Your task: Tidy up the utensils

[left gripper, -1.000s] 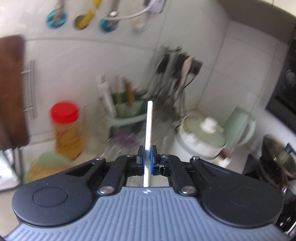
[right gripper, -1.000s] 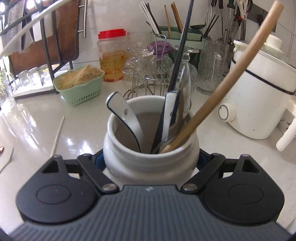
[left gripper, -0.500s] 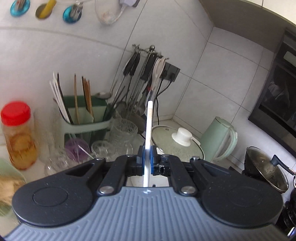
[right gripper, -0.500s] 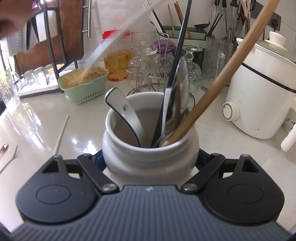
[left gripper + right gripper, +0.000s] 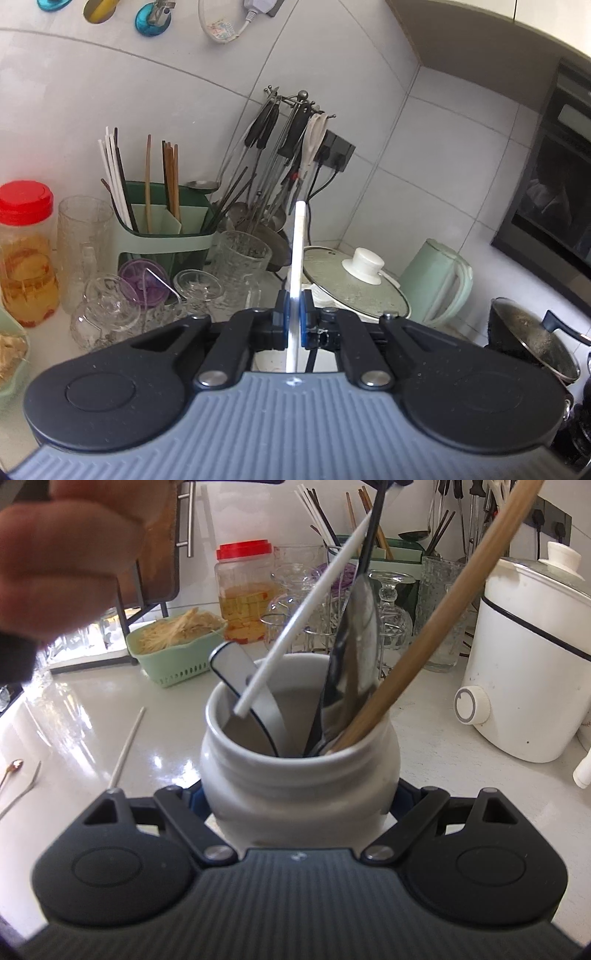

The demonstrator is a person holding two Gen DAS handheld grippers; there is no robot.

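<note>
My left gripper (image 5: pixel 293 317) is shut on a white chopstick (image 5: pixel 297 258) that stands upright between its blue pads. In the right wrist view the same white chopstick (image 5: pixel 303 616) slants down from the upper right, its tip just over the mouth of the grey ceramic jar (image 5: pixel 299 775). My right gripper (image 5: pixel 299 801) is shut on the jar's sides. The jar holds a white-and-black spoon (image 5: pixel 251 686), a metal ladle (image 5: pixel 354 657) with a black handle, and a wooden handle (image 5: pixel 436 620). A hand (image 5: pixel 62 554) shows at the upper left.
A second white chopstick (image 5: pixel 127 744) and small spoons (image 5: pixel 14 775) lie on the counter at left. A green basket (image 5: pixel 177 646), a red-lidded jar (image 5: pixel 245 590), glassware (image 5: pixel 391 602), a green utensil caddy (image 5: pixel 162 229) and a white cooker (image 5: pixel 532 657) stand behind. A kettle (image 5: pixel 439 280) is far right.
The left gripper has swung right and come over the jar. The white chopstick's tip has dropped from above the frame to the jar's mouth. The jar and right gripper stay put.
</note>
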